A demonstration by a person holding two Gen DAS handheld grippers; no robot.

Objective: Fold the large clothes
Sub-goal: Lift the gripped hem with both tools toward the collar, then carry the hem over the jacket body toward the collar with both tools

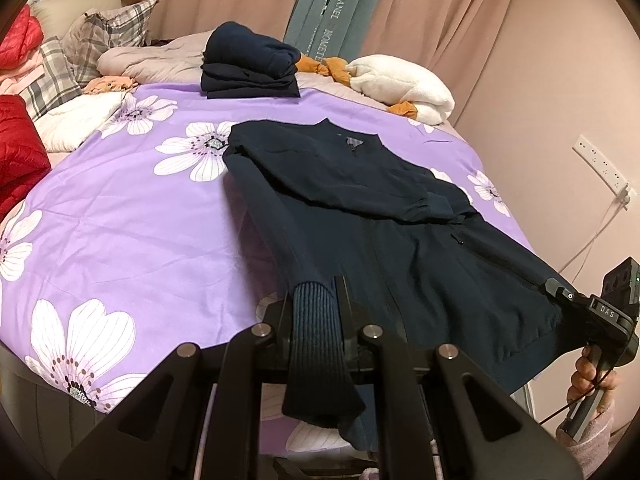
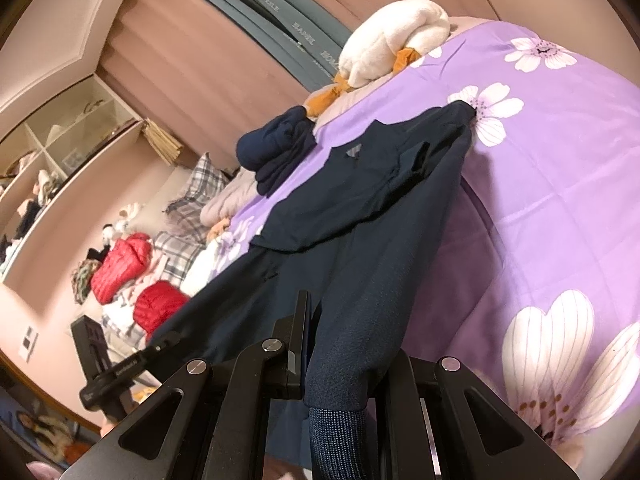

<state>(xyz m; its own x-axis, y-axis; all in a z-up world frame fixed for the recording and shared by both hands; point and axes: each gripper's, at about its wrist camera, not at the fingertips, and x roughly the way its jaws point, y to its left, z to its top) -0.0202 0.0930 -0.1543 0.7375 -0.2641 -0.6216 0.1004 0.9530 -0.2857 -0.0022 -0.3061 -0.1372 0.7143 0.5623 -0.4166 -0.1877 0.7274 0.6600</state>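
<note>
A navy jacket (image 1: 380, 240) lies collar-away on the purple flowered bed sheet (image 1: 140, 220), one sleeve folded across its chest. My left gripper (image 1: 316, 296) is shut on the ribbed band at the jacket's near left edge. My right gripper (image 1: 550, 285) pinches the near right hem corner, a hand (image 1: 588, 372) on its handle. The near hem hangs lifted between the two. In the right wrist view the jacket (image 2: 340, 220) runs down into my right gripper (image 2: 332, 320), which is shut on the ribbed fabric; cloth hides one finger. My left gripper (image 2: 170, 339) grips the far hem corner.
A stack of folded navy clothes (image 1: 248, 64) sits beyond the collar. A white plush blanket (image 1: 400, 80) with orange cloth lies at the back right. Red puffer jackets (image 1: 16, 152) and plaid pillows (image 1: 104, 28) crowd the left. The pink wall holds a socket strip (image 1: 600, 164).
</note>
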